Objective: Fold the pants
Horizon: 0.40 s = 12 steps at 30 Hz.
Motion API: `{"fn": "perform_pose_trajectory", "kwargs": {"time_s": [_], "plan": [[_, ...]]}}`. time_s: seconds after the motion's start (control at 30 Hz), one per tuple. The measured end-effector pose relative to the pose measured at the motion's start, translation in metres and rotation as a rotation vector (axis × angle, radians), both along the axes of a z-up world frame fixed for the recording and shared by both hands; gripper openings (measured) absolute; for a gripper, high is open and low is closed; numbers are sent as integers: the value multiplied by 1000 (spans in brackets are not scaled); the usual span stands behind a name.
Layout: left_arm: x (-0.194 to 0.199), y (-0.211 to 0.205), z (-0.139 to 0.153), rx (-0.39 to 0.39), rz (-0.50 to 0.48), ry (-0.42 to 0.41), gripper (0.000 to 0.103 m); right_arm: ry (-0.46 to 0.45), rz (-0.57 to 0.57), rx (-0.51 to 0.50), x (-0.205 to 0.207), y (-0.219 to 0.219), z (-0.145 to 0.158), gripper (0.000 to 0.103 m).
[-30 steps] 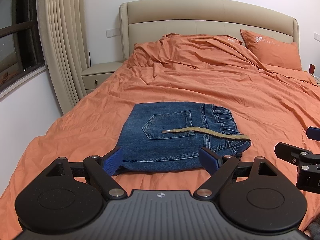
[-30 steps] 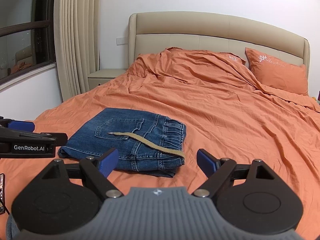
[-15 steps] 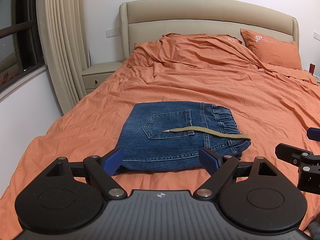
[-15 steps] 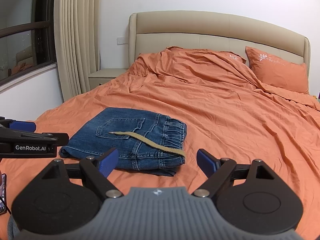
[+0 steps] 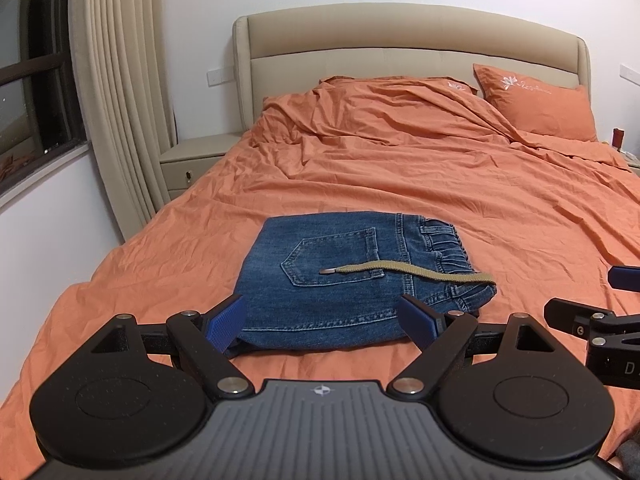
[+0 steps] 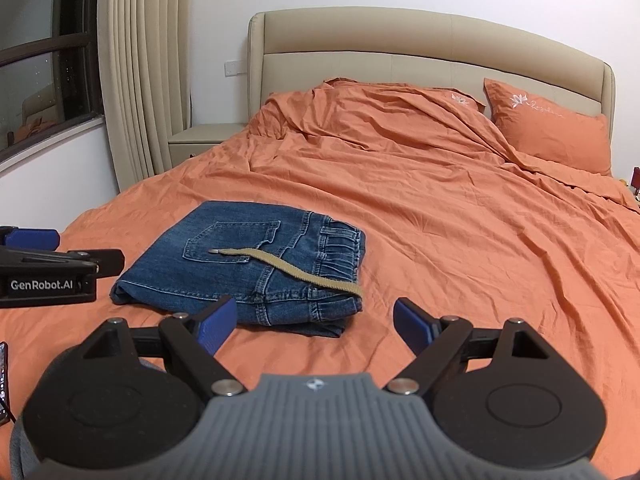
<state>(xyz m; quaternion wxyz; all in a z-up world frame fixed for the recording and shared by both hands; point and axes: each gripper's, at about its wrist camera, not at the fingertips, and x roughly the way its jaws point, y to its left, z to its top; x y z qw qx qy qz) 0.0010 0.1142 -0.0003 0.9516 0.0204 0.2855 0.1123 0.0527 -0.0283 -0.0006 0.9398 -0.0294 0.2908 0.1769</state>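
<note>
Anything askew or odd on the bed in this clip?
One thing: the tan drawstring lies loose across the top of the folded jeans, trailing from the waistband over the back pocket instead of being tucked in. The fold itself looks tidy on the orange bedding.

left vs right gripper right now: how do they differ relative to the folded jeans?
The left gripper faces the near edge of the jeans squarely, its fingers framing that edge; the right gripper points off their waistband corner, mostly over bare orange sheet. The tan drawstring ends beyond the left gripper's right finger, but between the right gripper's fingers. Both are open, holding nothing.
</note>
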Motion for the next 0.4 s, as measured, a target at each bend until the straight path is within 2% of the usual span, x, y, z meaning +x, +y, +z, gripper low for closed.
{"fn": "perform_pose_trajectory", "kwargs": {"time_s": [0.4], "plan": [[3, 2, 5, -3, -5, -7, 100, -11, 6, 0, -4, -2, 4, 82]]}}
